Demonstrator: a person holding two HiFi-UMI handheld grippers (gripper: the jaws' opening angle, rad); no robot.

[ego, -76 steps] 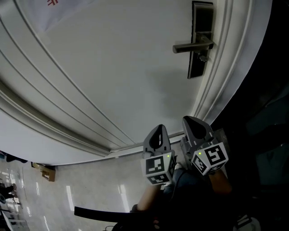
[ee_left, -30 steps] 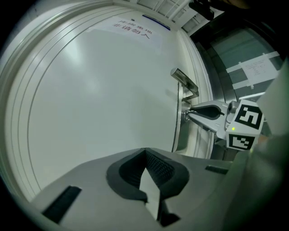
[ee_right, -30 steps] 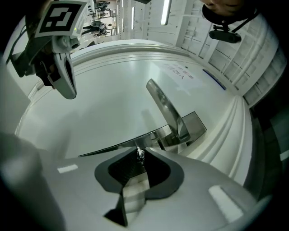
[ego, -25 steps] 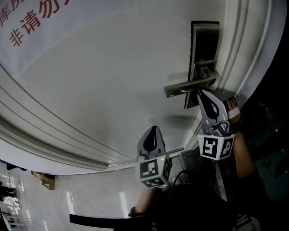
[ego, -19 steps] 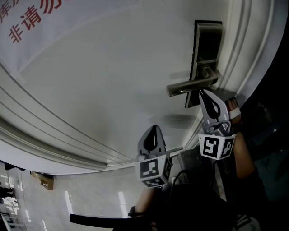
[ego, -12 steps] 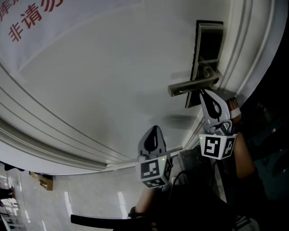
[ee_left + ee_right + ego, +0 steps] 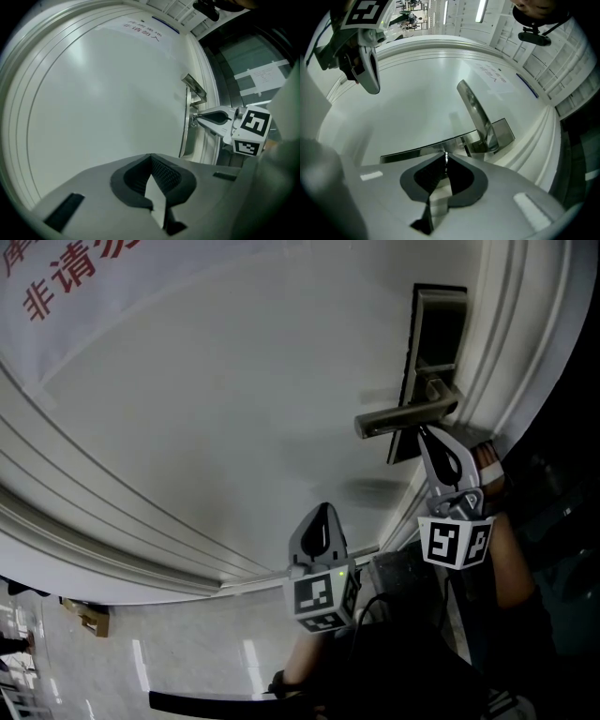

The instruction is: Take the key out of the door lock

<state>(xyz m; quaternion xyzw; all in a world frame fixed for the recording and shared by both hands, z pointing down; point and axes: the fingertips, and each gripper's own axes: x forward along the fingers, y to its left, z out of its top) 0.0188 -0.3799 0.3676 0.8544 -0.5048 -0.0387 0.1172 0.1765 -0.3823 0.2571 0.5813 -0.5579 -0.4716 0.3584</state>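
Observation:
A white door carries a dark metal lock plate (image 7: 433,352) with a lever handle (image 7: 403,415). My right gripper (image 7: 424,431) has its tips just under the handle, against the plate. In the right gripper view its jaws (image 7: 446,161) are shut on a small metal key (image 7: 446,158), with the plate (image 7: 417,151) and the handle (image 7: 476,115) right ahead. The head view hides the key behind the gripper. My left gripper (image 7: 319,512) hangs lower and further left, away from the door, shut with nothing in it (image 7: 151,157). The left gripper view shows the right gripper (image 7: 197,117) at the lock.
A paper sign with red print (image 7: 66,277) hangs on the door at the upper left. Moulded door frame (image 7: 506,343) runs right of the lock, with darkness beyond it. Shiny floor tiles (image 7: 141,662) and a small cardboard box (image 7: 86,617) lie at the lower left.
Three seconds ago both grippers hung low, side by side. The right one has since risen to the lock under the handle. Over the last second it has barely moved; the left stays low.

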